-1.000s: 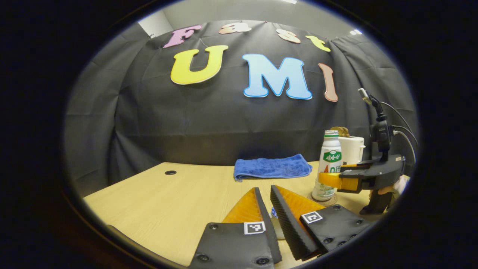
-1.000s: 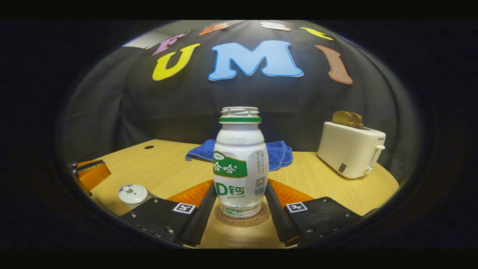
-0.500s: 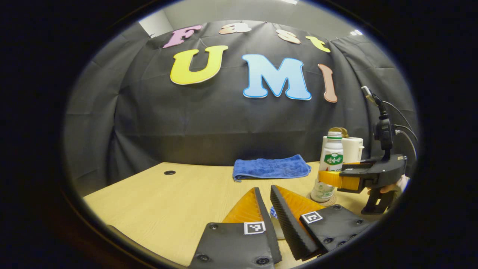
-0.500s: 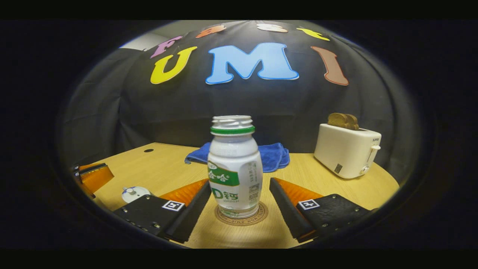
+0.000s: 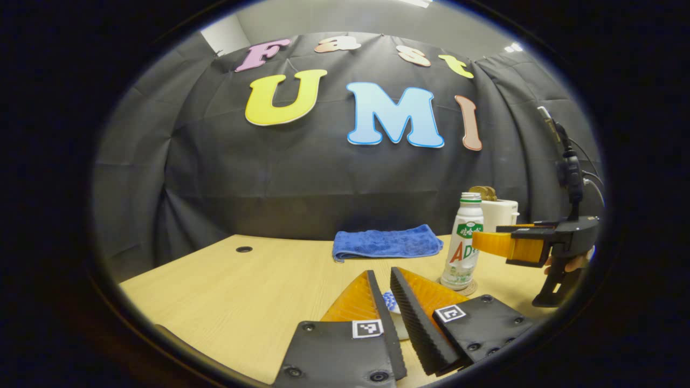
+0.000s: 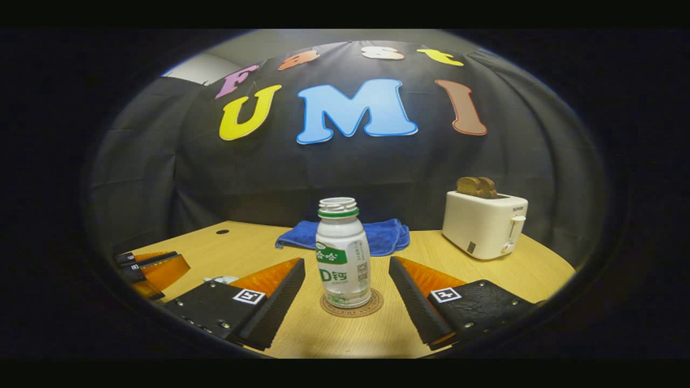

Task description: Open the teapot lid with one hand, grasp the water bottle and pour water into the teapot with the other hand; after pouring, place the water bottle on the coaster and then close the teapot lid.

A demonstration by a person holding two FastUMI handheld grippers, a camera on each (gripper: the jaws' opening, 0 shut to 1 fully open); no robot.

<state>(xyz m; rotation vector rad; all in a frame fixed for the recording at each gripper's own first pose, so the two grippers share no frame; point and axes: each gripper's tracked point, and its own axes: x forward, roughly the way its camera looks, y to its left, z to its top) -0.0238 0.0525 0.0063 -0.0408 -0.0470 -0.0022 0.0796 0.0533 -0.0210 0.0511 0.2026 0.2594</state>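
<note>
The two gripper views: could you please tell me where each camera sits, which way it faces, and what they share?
Left gripper view: rides the left gripper, low over the table, facing the booth wall; its own jaws stand close together, with the right gripper and a hand at right.
Right gripper view: rides the right gripper, facing the water bottle on the coaster; its jaws are open.
Shared: bottle, blue towel, toaster.
</note>
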